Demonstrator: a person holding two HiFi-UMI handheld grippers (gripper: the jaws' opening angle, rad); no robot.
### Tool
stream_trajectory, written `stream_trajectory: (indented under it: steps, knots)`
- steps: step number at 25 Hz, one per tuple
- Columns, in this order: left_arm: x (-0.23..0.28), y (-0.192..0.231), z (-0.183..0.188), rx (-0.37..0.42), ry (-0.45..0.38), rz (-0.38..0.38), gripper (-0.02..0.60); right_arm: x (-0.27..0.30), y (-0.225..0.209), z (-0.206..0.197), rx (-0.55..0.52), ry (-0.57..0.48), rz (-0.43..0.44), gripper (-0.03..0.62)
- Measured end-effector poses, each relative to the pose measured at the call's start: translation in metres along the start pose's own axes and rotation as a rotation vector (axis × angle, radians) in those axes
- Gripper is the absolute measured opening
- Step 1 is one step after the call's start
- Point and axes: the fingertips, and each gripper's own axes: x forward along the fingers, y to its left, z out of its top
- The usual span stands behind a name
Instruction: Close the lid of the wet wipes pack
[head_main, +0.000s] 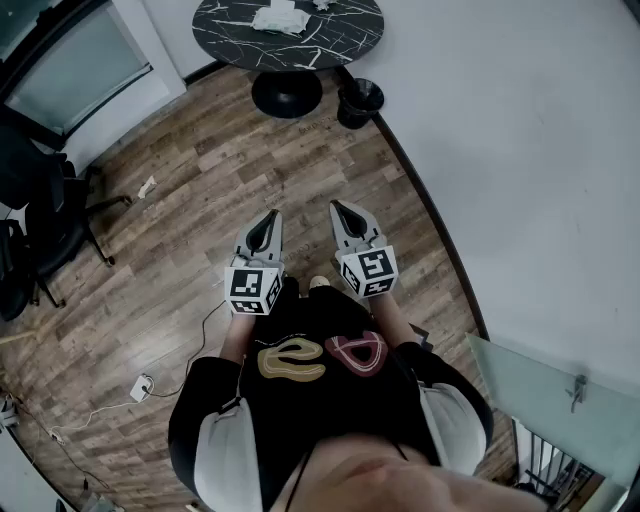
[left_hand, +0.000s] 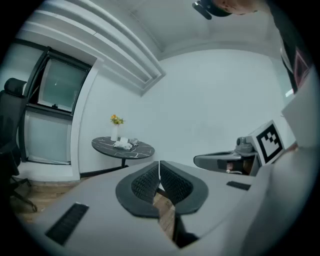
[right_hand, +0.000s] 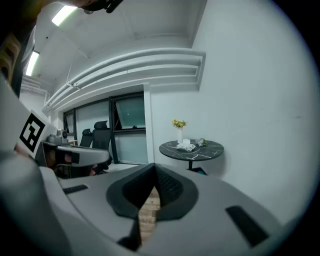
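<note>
Head view shows two grippers near the person's body: the left gripper (head_main: 272, 216) and the right gripper (head_main: 338, 208), both closed and empty. One white wet wipes pack (head_main: 280, 18) lies on one round black marble surface (head_main: 345, 35), well apart from them.

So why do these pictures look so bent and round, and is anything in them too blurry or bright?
Head view: the wide lens curves the baseboard; the round table stays sharp. Left gripper view: black corners ring the picture; the near left gripper, jaws together, looks soft. Right gripper view: same dark ring; ceiling lamps glare at top left.
</note>
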Motion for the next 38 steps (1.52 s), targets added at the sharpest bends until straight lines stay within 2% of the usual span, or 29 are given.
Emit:
stream_trajectory:
  steps: [5, 12, 19, 23, 27, 34, 38]
  knots:
    - [0.003, 0.014, 0.007, 0.014, -0.012, -0.011, 0.021, 0.013, 0.001, 0.008, -0.005, -0.021, -0.02, 0.009]
    - [0.01, 0.029, 0.018, 0.008, -0.039, -0.05, 0.023, 0.024, -0.014, 0.019, 0.085, -0.082, -0.091, 0.011]
    - [0.029, 0.038, 0.019, 0.001, -0.028, -0.061, 0.021, 0.042, -0.03, 0.014, 0.102, -0.065, -0.097, 0.014]
    - [0.055, 0.044, 0.019, 0.005, -0.016, -0.048, 0.021, 0.061, -0.053, 0.013, 0.11, -0.063, -0.092, 0.014]
    - [0.097, 0.046, 0.027, 0.018, -0.02, -0.005, 0.021, 0.084, -0.095, 0.015, 0.126, -0.057, -0.069, 0.014]
    - [0.178, 0.055, 0.05, 0.041, 0.0, 0.058, 0.021, 0.143, -0.161, 0.042, 0.097, -0.053, -0.002, 0.013]
    - [0.218, 0.047, 0.058, 0.017, -0.005, 0.038, 0.021, 0.169, -0.185, 0.053, 0.061, -0.046, 0.058, 0.013]
